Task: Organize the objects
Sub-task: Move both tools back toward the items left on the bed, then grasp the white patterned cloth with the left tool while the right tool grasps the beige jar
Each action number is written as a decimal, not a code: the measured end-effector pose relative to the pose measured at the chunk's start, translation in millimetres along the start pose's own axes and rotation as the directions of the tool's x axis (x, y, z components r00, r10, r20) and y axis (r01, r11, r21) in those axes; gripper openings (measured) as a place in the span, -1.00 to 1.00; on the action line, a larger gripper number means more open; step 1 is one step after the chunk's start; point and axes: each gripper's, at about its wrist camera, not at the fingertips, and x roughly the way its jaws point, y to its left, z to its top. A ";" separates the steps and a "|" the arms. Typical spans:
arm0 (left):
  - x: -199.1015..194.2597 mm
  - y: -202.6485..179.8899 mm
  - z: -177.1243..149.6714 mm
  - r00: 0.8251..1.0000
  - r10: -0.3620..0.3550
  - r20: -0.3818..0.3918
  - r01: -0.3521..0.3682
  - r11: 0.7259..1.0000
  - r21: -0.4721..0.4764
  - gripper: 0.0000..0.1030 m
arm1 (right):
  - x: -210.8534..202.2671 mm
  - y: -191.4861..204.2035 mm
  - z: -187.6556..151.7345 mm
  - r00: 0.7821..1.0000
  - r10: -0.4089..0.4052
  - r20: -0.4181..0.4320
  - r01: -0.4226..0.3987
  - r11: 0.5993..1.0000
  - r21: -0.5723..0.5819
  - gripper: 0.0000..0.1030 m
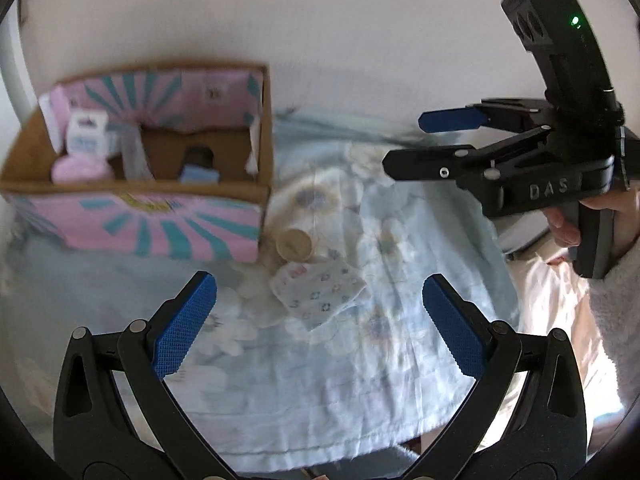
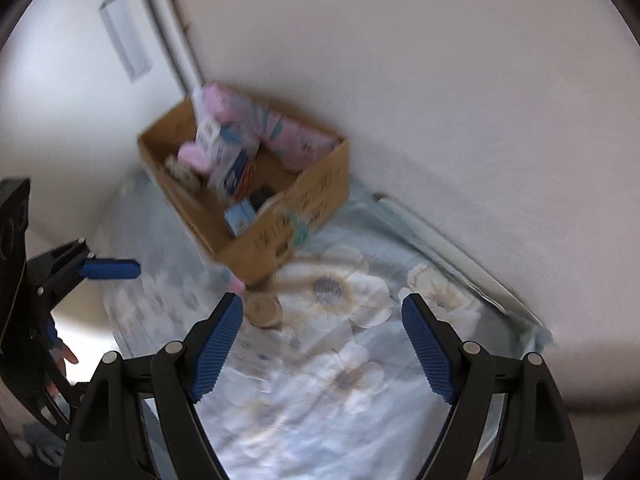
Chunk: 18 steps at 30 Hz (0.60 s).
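The bed (image 1: 360, 380) is mostly bare. Ahead and left of the left gripper (image 1: 320, 320) the box (image 1: 160, 232) already holds several packs, so much of the sorting looks done. A roll (image 1: 295, 245) and a folded cloth (image 1: 320, 288) lie just ahead, apparently still to be boxed. Both grippers, the right gripper (image 2: 322, 344) included, gape wide and hold nothing.

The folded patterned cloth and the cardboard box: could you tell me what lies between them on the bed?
In the left wrist view, a tan round-ended roll lies between the folded cloth and the box.
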 end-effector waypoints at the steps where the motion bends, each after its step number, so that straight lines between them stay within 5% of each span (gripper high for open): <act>1: 10.5 -2.4 -3.2 1.000 0.023 -0.003 -0.023 1.000 -0.011 0.99 | 9.6 -1.1 -2.5 1.000 0.009 -0.016 -0.010 1.000 -0.027 0.53; 5: 46.8 -4.0 -13.3 0.996 0.089 0.007 -0.089 0.994 -0.060 0.99 | 45.2 -6.9 -9.9 0.995 0.074 -0.063 -0.079 0.994 -0.081 0.53; 12: 74.9 -5.1 -28.9 0.991 0.099 0.089 -0.090 0.991 -0.103 0.93 | 91.3 -2.8 -10.4 0.976 0.189 -0.108 -0.205 0.966 -0.157 0.27; 18: 87.5 -11.5 -36.8 0.989 0.098 0.109 -0.088 0.991 -0.097 0.47 | 109.1 8.0 -13.1 0.958 0.262 -0.119 -0.282 0.937 -0.205 0.16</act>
